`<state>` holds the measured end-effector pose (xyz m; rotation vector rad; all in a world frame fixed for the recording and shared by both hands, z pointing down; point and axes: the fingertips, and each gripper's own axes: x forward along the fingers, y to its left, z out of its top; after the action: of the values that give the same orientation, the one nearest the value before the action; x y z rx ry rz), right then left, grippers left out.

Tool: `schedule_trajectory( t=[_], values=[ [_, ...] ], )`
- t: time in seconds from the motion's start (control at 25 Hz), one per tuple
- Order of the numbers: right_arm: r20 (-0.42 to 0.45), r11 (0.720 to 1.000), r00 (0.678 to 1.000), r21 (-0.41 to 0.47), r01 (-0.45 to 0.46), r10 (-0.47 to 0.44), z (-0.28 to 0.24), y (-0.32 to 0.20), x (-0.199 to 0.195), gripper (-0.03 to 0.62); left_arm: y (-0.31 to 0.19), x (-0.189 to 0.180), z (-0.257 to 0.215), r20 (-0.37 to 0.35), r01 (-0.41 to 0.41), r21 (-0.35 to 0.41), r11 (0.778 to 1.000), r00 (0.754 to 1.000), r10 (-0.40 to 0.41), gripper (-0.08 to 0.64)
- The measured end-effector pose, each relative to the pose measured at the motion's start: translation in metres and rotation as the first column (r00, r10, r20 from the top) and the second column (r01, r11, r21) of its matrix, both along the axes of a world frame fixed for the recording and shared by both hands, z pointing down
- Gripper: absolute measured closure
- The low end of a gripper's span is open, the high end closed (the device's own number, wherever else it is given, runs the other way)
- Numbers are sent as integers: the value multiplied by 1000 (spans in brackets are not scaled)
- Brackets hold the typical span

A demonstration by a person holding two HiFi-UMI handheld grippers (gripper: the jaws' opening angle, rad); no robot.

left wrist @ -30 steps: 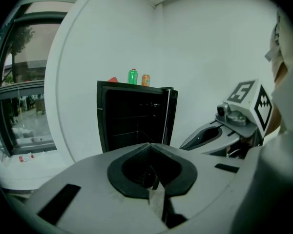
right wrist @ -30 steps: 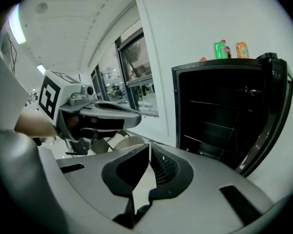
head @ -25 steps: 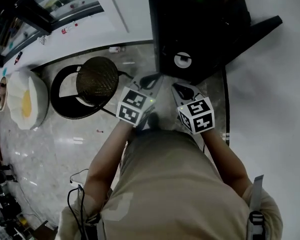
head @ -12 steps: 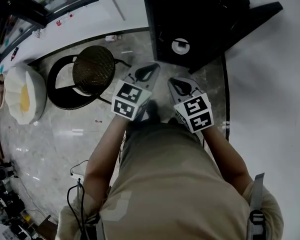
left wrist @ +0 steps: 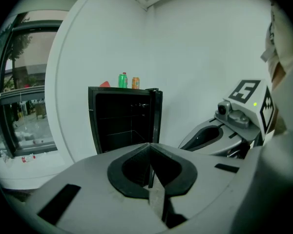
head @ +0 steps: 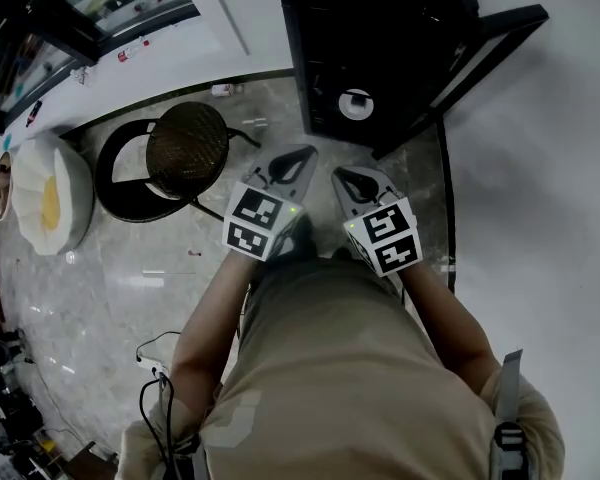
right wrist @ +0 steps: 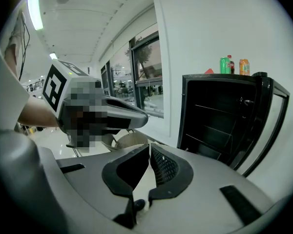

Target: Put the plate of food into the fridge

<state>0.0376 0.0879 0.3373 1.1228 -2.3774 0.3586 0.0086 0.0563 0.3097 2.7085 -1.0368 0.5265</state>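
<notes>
Facing the open fridge (head: 400, 28), left tool (head: 302, 154) and right tool (head: 340, 175) sit closed.

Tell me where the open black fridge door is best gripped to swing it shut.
Likely the free upright edge of the black glass-panelled fridge door, away from the hinge, approached from the right by the right tool. The door stands swung out right of the fridge, its thin edge exposed for a pinch. That tool's jaws are shut and would need opening.
</notes>
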Motion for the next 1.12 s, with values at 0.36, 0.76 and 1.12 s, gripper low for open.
schedule_trajectory(
  t=[0.36, 0.76, 1.12],
  values=[
    [24, 999, 999, 11, -33, 33, 0, 27, 32, 565, 41, 25, -8, 19, -1, 36, 999, 1000, 0, 549],
    [47, 998, 997, -25, -62, 63, 11, 38, 56, 566, 60, 37, 5, 66, -2, 1, 1000, 998, 2, 549],
    [53, 998, 998, -65, -26, 29, 15, 41, 42, 566, 55, 21, -1, 84, -4, 7, 1000, 996, 4, 549]
  ],
)
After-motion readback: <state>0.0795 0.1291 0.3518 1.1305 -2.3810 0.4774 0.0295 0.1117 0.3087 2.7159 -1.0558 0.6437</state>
